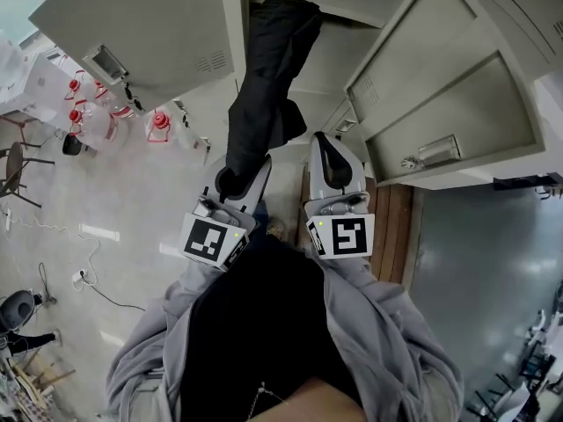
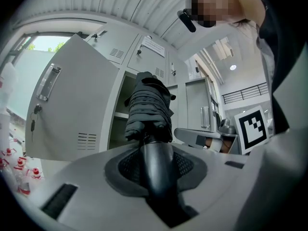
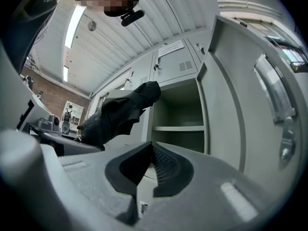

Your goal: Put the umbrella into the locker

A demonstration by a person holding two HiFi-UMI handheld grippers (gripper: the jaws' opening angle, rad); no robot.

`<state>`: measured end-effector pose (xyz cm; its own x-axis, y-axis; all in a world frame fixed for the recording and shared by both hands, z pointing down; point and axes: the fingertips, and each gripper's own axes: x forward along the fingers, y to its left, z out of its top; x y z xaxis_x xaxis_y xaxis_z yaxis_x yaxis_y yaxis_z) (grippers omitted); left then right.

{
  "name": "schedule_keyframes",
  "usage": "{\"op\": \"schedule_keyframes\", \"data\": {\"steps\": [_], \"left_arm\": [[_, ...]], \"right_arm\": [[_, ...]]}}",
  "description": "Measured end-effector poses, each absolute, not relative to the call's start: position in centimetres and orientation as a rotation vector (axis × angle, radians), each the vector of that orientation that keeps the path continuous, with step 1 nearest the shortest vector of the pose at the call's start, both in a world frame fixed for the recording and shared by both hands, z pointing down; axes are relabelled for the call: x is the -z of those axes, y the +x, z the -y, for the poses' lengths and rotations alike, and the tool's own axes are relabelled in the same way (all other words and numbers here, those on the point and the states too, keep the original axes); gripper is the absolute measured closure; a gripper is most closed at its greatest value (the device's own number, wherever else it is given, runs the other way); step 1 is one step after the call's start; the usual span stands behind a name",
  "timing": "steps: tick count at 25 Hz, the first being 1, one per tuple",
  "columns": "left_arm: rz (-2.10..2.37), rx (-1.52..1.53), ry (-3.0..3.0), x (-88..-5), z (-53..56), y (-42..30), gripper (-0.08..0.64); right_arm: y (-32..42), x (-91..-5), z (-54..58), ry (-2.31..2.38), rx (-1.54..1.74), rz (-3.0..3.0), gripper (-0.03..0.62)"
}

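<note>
A folded black umbrella (image 1: 268,69) sticks out forward from my left gripper (image 1: 239,178), which is shut on its dark handle (image 2: 156,165). The umbrella's tip reaches the mouth of the open grey locker (image 1: 347,38). In the left gripper view the umbrella (image 2: 150,107) stands in front of the open compartment with a shelf (image 2: 120,115). My right gripper (image 1: 332,161) is just to the right of the left one, shut with nothing between its pads. In the right gripper view the umbrella (image 3: 120,112) lies to the left of the locker's shelves (image 3: 178,128).
Two locker doors stand open, one at the left (image 1: 149,25) and one at the right (image 1: 440,86), flanking the opening. Red-capped bottles (image 1: 114,112) stand on the floor at the left, with cables (image 1: 88,275) nearby. A wooden strip (image 1: 394,227) runs below the lockers.
</note>
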<state>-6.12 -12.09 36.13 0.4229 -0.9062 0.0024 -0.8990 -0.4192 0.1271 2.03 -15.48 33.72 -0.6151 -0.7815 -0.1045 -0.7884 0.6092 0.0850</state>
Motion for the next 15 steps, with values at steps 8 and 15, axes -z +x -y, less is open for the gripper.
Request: {"op": "schedule_keyframes", "data": {"steps": [8, 15], "left_arm": [[1.534, 0.009, 2.53, -40.6, 15.0, -7.3, 0.459], [1.446, -0.049, 2.533, -43.8, 18.2, -8.1, 0.459]], "right_arm": [[0.9, -35.9, 18.9, -1.408, -0.137, -2.794, 0.589], [0.8, -37.5, 22.5, -1.497, -0.092, -2.784, 0.589]]}}
